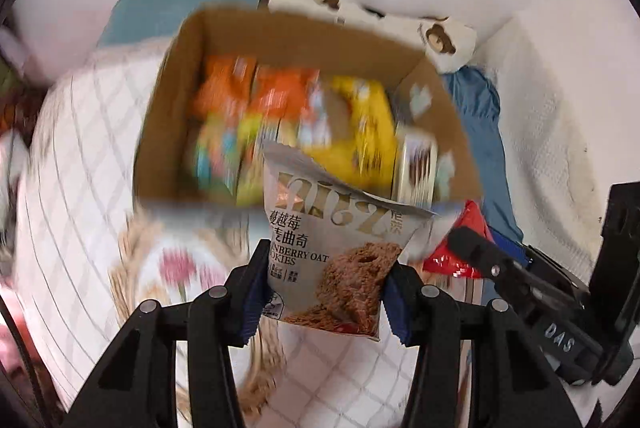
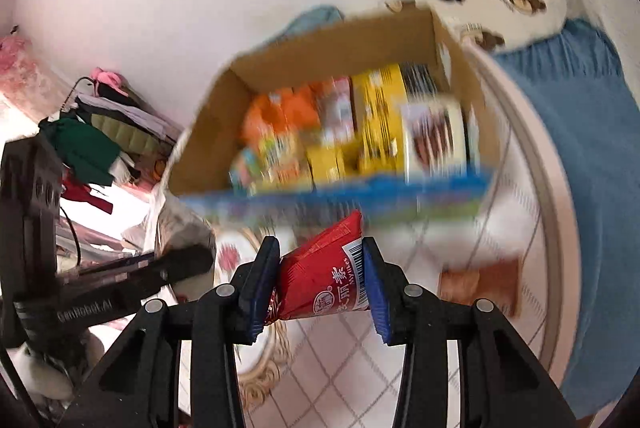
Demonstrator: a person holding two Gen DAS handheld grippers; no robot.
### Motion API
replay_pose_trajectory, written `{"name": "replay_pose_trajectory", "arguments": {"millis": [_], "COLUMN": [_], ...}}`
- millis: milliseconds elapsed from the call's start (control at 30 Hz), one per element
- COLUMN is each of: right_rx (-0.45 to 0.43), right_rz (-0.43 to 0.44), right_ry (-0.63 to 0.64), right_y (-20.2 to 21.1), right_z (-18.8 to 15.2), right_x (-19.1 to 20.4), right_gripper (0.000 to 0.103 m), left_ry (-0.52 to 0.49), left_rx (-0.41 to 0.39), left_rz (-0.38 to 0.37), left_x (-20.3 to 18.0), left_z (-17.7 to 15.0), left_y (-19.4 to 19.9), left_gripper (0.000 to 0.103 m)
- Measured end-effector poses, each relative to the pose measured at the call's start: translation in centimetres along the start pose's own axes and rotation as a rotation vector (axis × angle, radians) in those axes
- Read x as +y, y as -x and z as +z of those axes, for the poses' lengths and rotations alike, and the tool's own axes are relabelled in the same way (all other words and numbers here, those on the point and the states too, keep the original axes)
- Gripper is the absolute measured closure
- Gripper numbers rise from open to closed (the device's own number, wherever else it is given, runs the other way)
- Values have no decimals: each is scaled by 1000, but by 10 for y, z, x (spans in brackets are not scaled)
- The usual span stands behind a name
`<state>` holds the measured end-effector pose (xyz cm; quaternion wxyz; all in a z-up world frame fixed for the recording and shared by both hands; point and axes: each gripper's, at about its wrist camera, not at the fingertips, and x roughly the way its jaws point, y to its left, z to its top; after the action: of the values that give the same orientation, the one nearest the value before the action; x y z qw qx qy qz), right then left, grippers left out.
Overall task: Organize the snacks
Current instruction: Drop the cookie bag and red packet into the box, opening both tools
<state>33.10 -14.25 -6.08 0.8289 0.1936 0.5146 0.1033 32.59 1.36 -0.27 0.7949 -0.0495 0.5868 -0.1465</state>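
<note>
Left gripper [image 1: 326, 292] is pinching a silver cookie packet [image 1: 332, 252] w/ both blue pads pressing its lower sides; the packet is standing upright between the fingers, printed "cranberry oat cookies", top edge crumpled and overlapping the near wall of the cardboard box [image 1: 168, 100] in the left wrist view. Right gripper [image 2: 322, 282] is clamping a red snack pouch [image 2: 320, 276], which is sitting tilted, its upper corner pointing up toward the box's near edge.

Both grippers are hovering side by side, near the box but not inside it. In the left view the right gripper is showing at the lower right w/ the red pouch just beside the cookie packet. In the right view the left gripper is reaching in from the left, w/ a bit of the silver packet visible at its tip.

The box is sitting open on a quilted bed cover [image 1: 80, 156] w/ a grid pattern and flower print. Inside it, blurry: orange packs [image 2: 280, 116] at the left-back, a yellow box [image 2: 380, 108] toward the right, and a white pack w/ dark print [image 2: 434, 132] at the right end. Details are too smeared to read.

A blue cloth [image 2: 592, 148] is lying right of the box; a white bear-print pillow [image 2: 528, 4] is behind it by the wall.
</note>
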Motion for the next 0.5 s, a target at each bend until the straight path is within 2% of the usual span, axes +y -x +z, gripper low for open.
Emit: {"name": "replay_pose_trajectory", "arguments": {"millis": [67, 200, 400, 467, 500], "right_rx": [-32, -37, 12, 60, 79], "right_rz": [-34, -83, -164, -182, -187], "right_ry": [24, 29, 24, 7, -4], "right_y": [0, -15, -60, -76, -84], "right_z": [29, 88, 148, 159, 163], "right_x": [3, -8, -26, -34, -39], "right_gripper": [59, 59, 59, 50, 30], "left_ry": [-22, -14, 7, 29, 42], "left_rx": [-6, 45, 142, 184, 198], "left_rz": [38, 97, 161, 170, 160], "left_x": [0, 5, 23, 29, 33], "left_z": [24, 80, 117, 125, 128], "left_y": [-5, -36, -82, -96, -103], "left_gripper": [55, 55, 54, 52, 36]}}
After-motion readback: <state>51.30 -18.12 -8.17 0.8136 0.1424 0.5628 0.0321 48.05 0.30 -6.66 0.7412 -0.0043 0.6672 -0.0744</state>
